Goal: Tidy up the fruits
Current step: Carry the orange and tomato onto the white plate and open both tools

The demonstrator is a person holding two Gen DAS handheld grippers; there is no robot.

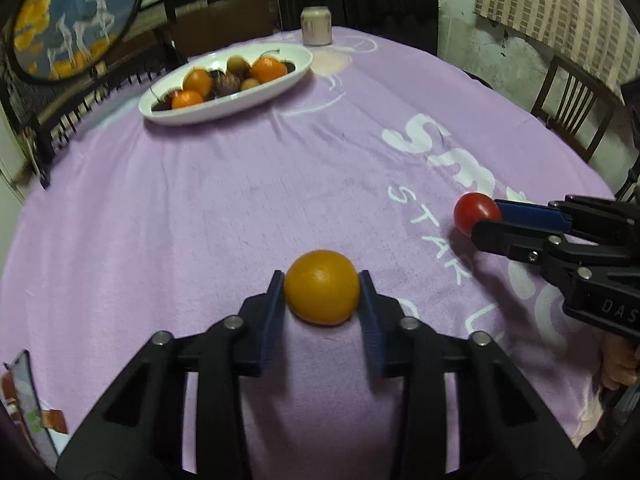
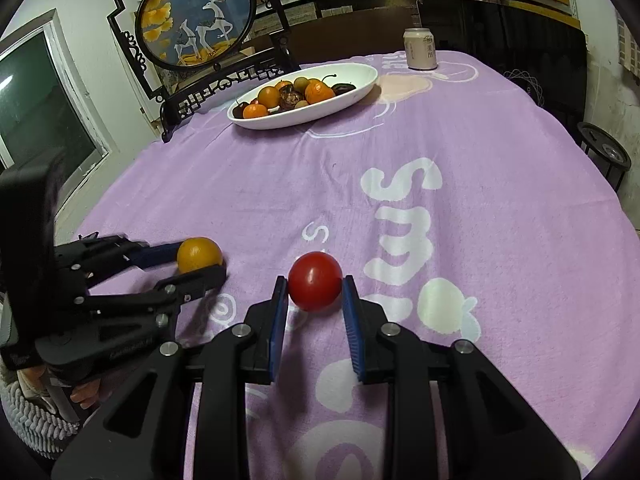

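Note:
My left gripper [image 1: 322,280] is shut on an orange [image 1: 322,287] just above the purple tablecloth [image 1: 240,208]; both blue pads touch its sides. My right gripper [image 2: 315,285] is shut on a red tomato [image 2: 315,286], pads against both sides. Each gripper shows in the other view: the right gripper [image 1: 482,216] with the tomato [image 1: 476,213] at the right, the left gripper [image 2: 200,258] with the orange [image 2: 199,255] at the left. A white oval dish [image 1: 276,87] holding several oranges and dark fruits stands at the far side; it also shows in the right wrist view [image 2: 356,92].
A drink can [image 1: 317,26] stands behind the dish, also in the right wrist view [image 2: 420,49]. A round framed deer picture [image 2: 196,14] on a black stand sits at the table's far left edge. A chair [image 1: 572,100] stands at the right. A phone [image 1: 30,404] lies at the near left.

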